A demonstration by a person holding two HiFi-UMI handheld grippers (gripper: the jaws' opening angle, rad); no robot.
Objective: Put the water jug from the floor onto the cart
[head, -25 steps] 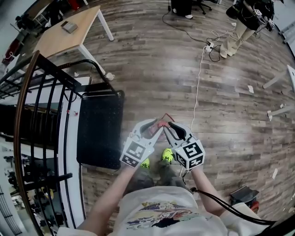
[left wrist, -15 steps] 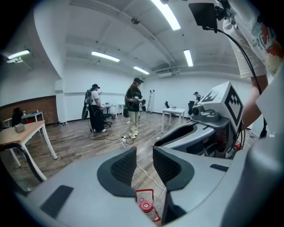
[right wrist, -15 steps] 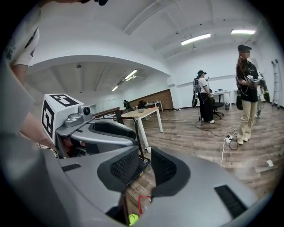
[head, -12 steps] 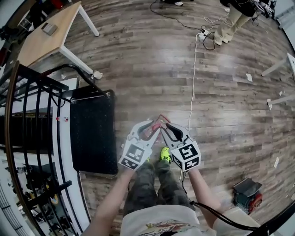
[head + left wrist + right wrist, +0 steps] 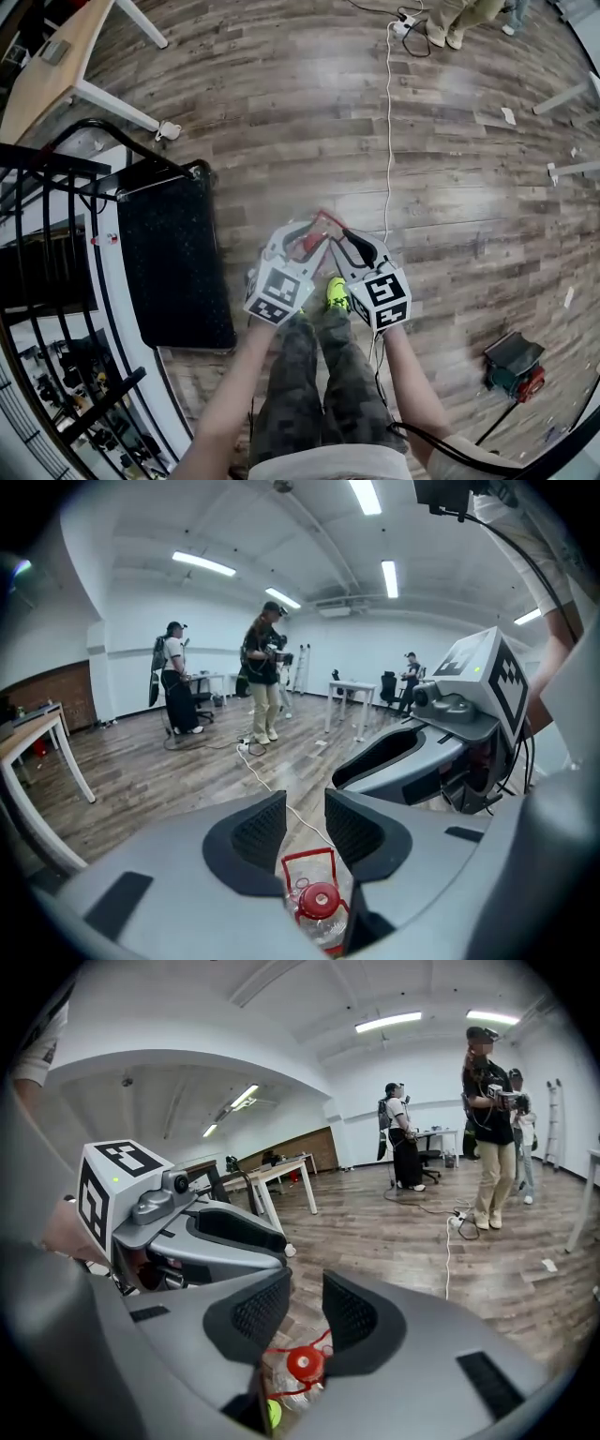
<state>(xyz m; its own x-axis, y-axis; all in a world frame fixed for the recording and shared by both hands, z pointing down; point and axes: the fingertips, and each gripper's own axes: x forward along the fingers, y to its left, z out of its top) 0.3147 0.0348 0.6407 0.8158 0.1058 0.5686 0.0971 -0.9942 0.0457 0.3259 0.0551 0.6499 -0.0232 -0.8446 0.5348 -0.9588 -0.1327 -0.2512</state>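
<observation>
In the head view, the left gripper (image 5: 302,234) and the right gripper (image 5: 352,246) are seen side by side at the centre of the frame. Against the earlier pictures, both are brought lower over the wooden floor (image 5: 450,187), and the view is tipped further down. The red top of the water jug (image 5: 313,247) is glimpsed between their tips, on the floor just ahead of the person's feet. The cart (image 5: 173,253) – a black flat deck with a push handle – is found at the left of the frame, near the jug.

In the left gripper view, the jaws are shown moderately apart and have just been opening; nothing is caught between the pads. The jug's red cap and carrying handle are seen just beyond the tips, at the lower centre.

In the right gripper view, the same is shown: jaws parted, just opened a little further, empty, with the red cap below and beyond them.

The jug is judged to stand upright – long axis vertical, cap pointing up at the grippers. A two-handed grasp is being approached; no lift is begun.
</observation>
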